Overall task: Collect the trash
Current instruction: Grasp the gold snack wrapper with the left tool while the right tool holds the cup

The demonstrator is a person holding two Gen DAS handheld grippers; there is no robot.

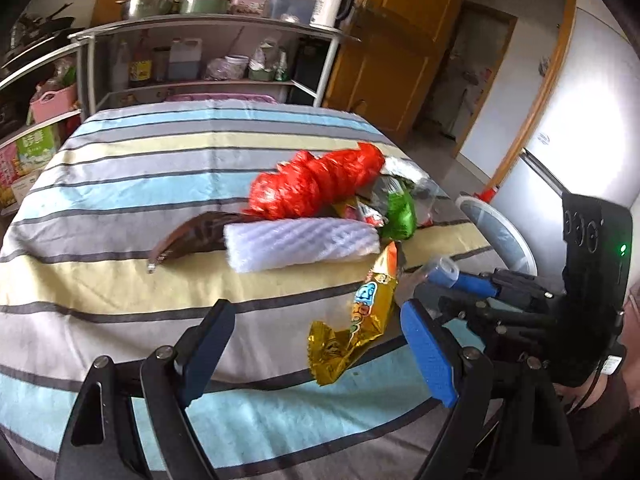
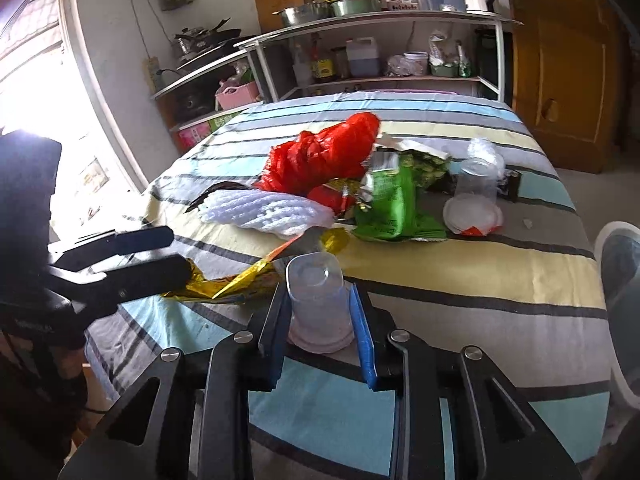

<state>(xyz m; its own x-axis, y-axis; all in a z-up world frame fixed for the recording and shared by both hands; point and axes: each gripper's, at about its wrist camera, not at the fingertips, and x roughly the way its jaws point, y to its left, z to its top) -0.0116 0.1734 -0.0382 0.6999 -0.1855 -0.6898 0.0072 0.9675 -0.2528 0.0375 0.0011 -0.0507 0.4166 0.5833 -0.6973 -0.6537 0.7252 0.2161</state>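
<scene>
Trash lies in a pile on the striped tablecloth [image 1: 120, 208]: a red net bag [image 1: 316, 180], a white foam sleeve [image 1: 300, 244], a green snack bag [image 2: 388, 204], a dark brown wrapper [image 1: 192, 236] and a gold foil wrapper [image 1: 360, 320]. My left gripper [image 1: 316, 320] is open and empty, its fingers on either side of the gold wrapper, just above the table. My right gripper [image 2: 320, 312] is shut on a clear plastic cup [image 2: 316, 292], held upside down over the table; it also shows in the left wrist view [image 1: 444, 270].
A second clear cup [image 2: 480, 176] and a round white lid [image 2: 472, 212] lie at the right of the pile. A white-rimmed bin [image 2: 616, 276] stands off the table's right edge. Metal shelves [image 1: 208, 60] with kitchenware stand behind the table. A wooden door [image 1: 400, 40] is at back right.
</scene>
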